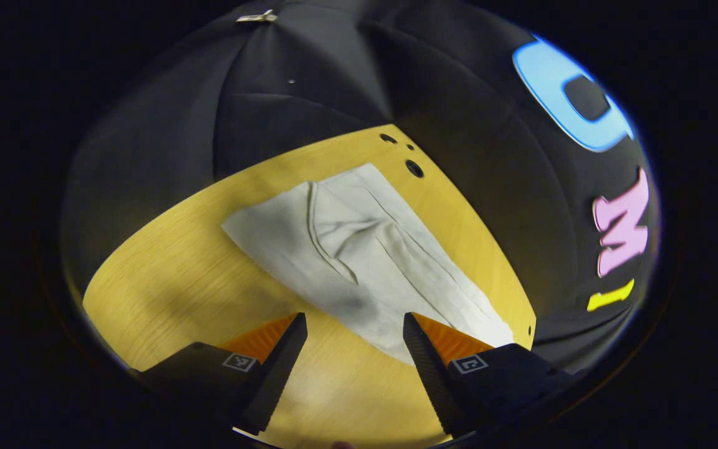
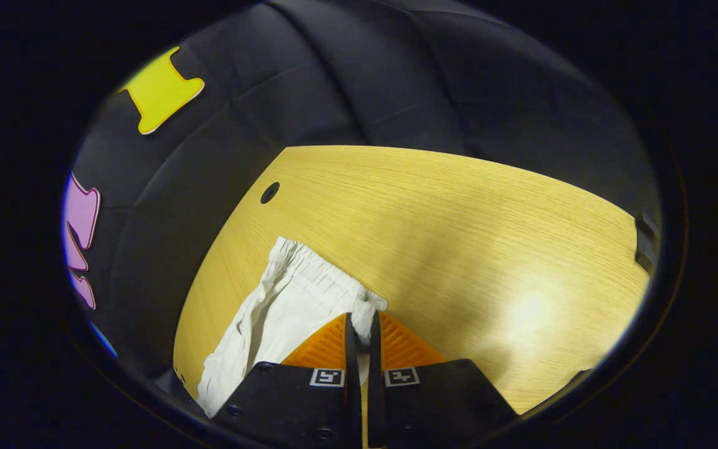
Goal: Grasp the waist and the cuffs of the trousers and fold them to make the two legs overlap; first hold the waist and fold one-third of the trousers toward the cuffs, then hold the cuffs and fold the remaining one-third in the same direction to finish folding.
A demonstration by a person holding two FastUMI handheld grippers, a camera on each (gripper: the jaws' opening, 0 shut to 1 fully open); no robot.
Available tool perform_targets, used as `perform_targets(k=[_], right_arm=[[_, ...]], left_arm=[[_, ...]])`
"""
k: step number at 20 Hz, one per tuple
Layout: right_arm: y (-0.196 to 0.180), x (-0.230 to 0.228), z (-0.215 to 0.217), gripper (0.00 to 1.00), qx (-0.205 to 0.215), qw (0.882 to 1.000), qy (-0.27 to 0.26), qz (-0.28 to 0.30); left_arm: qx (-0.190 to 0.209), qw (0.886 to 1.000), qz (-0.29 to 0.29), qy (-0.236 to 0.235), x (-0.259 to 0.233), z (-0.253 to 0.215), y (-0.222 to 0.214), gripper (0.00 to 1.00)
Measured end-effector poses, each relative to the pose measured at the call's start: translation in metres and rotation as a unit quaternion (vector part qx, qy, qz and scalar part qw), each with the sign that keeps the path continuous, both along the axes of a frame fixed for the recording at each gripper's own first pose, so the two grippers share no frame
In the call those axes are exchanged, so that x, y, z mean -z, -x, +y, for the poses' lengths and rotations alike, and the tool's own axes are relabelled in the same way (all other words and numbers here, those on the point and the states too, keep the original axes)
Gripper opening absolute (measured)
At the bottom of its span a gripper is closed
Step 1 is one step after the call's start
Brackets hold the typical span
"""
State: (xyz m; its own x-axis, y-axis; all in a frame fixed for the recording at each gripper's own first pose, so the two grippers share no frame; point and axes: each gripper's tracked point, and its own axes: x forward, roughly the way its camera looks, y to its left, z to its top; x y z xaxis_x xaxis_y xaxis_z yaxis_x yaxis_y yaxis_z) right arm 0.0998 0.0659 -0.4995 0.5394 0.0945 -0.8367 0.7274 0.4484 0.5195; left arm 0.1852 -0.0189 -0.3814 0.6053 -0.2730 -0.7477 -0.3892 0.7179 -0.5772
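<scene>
Right hand-held gripper (image 2: 359, 340) — fingers pressed together, pinching the gathered waist corner of the white trousers (image 2: 284, 312), which lie flat on the wooden worktop (image 2: 459, 218). Left hand-held gripper (image 1: 353, 349) — fingers spread, empty, poised just short of the cuff end. Advice: secure the cuffs before lifting, keeping both ends level so the legs overlap squarely.

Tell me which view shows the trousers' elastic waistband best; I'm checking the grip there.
The right gripper view: the gathered waistband lies close, its corner pinched in the right gripper. The left gripper view shows the trousers spread on the table, waistband not distinguishable.
</scene>
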Motion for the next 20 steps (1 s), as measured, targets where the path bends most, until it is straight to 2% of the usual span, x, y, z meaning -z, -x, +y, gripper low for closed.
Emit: perform_targets(k=[5,6,7,11,13,16,20], right_arm=[[0.000,0.000,-0.001,0.08,-0.004,1.000,-0.004,-0.002],[0.000,0.000,-0.001,0.08,-0.004,1.000,-0.004,-0.003],[0.000,0.000,-0.001,0.08,-0.005,1.000,-0.004,-0.003],[-0.001,0.001,-0.001,0.09,-0.016,1.000,0.001,-0.008],[0.000,0.001,-0.002,0.08,-0.019,1.000,0.002,-0.009],[-0.001,0.002,-0.002,0.08,-0.021,1.000,0.003,-0.011],[-0.001,0.000,-0.002,0.08,-0.023,1.000,-0.001,-0.019]], left_arm=[[-0.050,0.998,0.025,0.011,0.016,0.003,-0.026,0.98],[-0.061,0.998,0.033,0.008,0.020,0.006,-0.028,0.92],[-0.075,0.997,0.026,0.011,0.020,0.009,-0.036,0.96],[-0.119,0.992,0.022,0.026,0.022,0.018,-0.061,0.93],[-0.131,0.990,0.050,0.001,0.033,0.028,-0.061,0.87],[-0.125,0.990,0.061,-0.016,0.044,0.026,-0.067,0.36],[-0.143,0.989,0.031,0.021,0.026,0.026,-0.057,0.11]])
